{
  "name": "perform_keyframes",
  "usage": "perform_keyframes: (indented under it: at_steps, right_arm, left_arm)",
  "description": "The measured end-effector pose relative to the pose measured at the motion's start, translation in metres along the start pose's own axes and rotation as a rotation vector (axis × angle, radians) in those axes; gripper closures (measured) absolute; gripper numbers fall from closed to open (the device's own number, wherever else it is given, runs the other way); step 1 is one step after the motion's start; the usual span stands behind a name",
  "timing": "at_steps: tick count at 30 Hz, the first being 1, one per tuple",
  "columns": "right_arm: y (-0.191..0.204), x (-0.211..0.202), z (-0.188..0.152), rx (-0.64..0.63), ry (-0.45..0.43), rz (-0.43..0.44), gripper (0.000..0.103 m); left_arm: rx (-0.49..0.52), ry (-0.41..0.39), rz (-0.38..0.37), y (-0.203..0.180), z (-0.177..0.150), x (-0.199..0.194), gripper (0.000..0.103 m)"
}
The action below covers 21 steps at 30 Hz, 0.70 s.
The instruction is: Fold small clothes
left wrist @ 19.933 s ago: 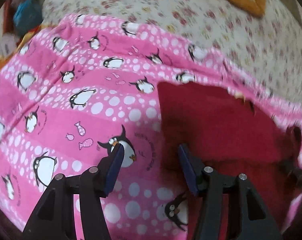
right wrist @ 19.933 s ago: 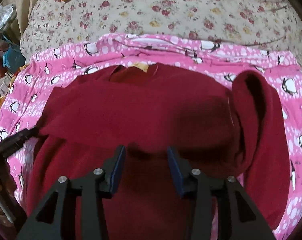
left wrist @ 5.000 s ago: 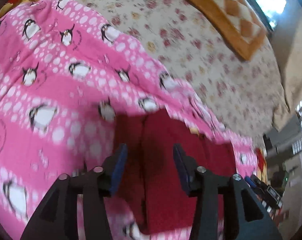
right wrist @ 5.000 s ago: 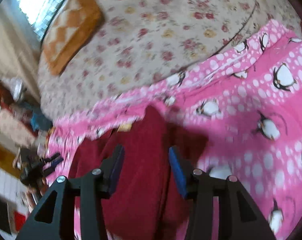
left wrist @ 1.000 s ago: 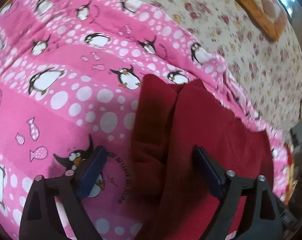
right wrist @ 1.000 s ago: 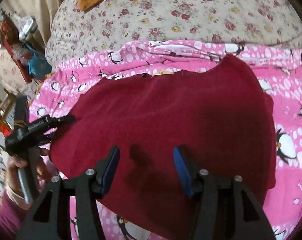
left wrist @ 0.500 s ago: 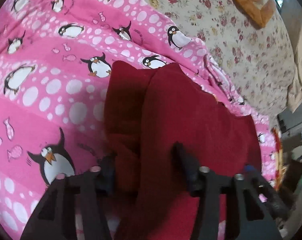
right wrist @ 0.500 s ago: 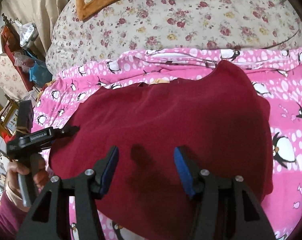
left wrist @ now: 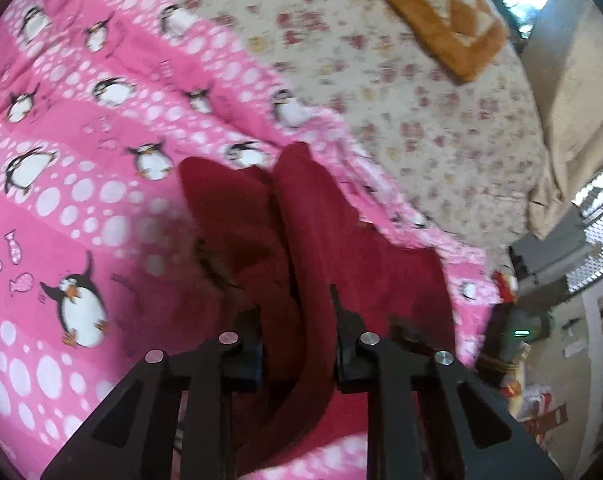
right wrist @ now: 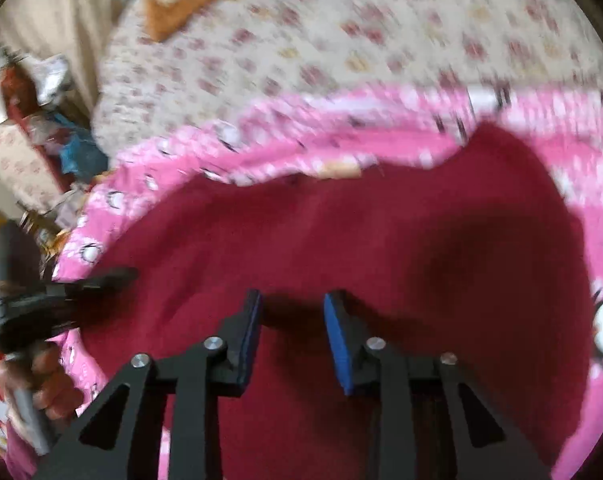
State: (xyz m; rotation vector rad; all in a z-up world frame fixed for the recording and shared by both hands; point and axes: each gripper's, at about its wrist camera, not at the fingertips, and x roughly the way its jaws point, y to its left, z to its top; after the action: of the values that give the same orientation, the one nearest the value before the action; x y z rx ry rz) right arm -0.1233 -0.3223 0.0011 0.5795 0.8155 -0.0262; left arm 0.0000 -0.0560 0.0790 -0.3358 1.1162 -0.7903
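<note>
A dark red garment [left wrist: 341, 240] lies on a pink penguin blanket [left wrist: 81, 200]. Its left edge is doubled into a thick fold. My left gripper [left wrist: 299, 340] is shut on that fold, with red cloth bunched between the fingers and lifted a little. In the right wrist view the garment [right wrist: 381, 240] spreads wide, and the left gripper [right wrist: 117, 276] bites its left edge. My right gripper [right wrist: 293, 332] hovers low over the garment's near part. Its jaws are closing, the blue pads [right wrist: 337, 332] still apart, with red cloth in the gap.
A floral bedspread [left wrist: 421, 100] covers the bed beyond the blanket, with an orange checked cushion [left wrist: 441, 20] at the far end. A person's hand [right wrist: 41, 384] holds the left gripper's handle. Clutter and bags [right wrist: 41, 128] stand off the bed's left side.
The left jaws went from wide open to shut on the garment's folded edge and rose with it. The right jaws narrowed and the right gripper moved forward over the cloth.
</note>
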Motion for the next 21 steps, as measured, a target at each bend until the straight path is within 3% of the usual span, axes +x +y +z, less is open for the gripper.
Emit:
perform_keyframes:
  at_steps: [3, 9, 14, 18, 21]
  right_arm:
    - [0.0, -0.001, -0.007, -0.039, -0.04, 0.003, 0.084]
    - [-0.006, -0.002, -0.006, 0.01, -0.042, 0.028, 0.084]
    - [-0.027, -0.022, -0.007, 0.199, -0.042, 0.11, 0.081]
    - [-0.059, -0.035, -0.018, 0.361, -0.079, 0.204, 0.08]
    - [-0.069, -0.034, -0.023, 0.385, -0.085, 0.255, 0.084]
  left_arm:
    - [0.051, -0.005, -0.02, -0.03, 0.0, -0.007, 0.101]
    - [0.158, 0.021, -0.026, -0.1, -0.001, 0.004, 0.101]
    - [0.232, 0.059, -0.011, -0.148, -0.006, 0.029, 0.101]
    - [0.235, 0.126, -0.017, -0.169, -0.016, 0.066, 0.101]
    - [0.245, 0.191, -0.001, -0.18, -0.029, 0.091, 0.1]
